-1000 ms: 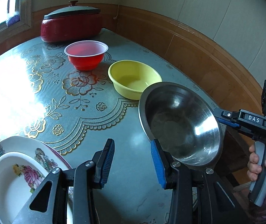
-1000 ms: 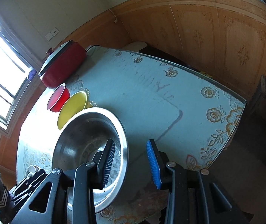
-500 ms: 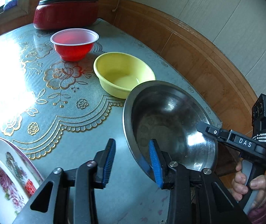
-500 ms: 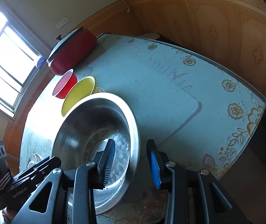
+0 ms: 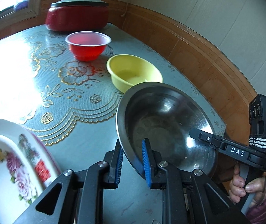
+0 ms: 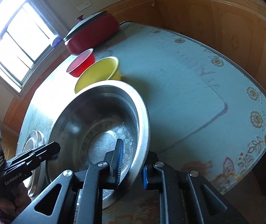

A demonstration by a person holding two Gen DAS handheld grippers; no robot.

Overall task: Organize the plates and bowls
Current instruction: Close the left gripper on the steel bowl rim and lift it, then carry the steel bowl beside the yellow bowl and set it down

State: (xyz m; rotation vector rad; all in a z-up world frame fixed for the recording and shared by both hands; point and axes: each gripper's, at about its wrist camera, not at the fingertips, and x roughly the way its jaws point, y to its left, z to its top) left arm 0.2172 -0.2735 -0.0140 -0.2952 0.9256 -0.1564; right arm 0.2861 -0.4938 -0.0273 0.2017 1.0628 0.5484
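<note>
Closing both tools (image 5: 131,160) (image 6: 131,163) on steel bowl (image 5: 162,115) rim.

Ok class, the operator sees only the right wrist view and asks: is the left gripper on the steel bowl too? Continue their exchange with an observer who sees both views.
Observer: Yes. The left gripper straddles the steel bowl at its near rim, one pad inside, one outside, jaws closing.
Operator: What are those discs beyond the bowl?
Observer: Two white floral plates, the smaller resting in the larger.
Operator: How does my gripper look from there?
Observer: The right gripper comes in over the opposite rim, jaws closing, with a person's hand wrapped round its handle.
</note>
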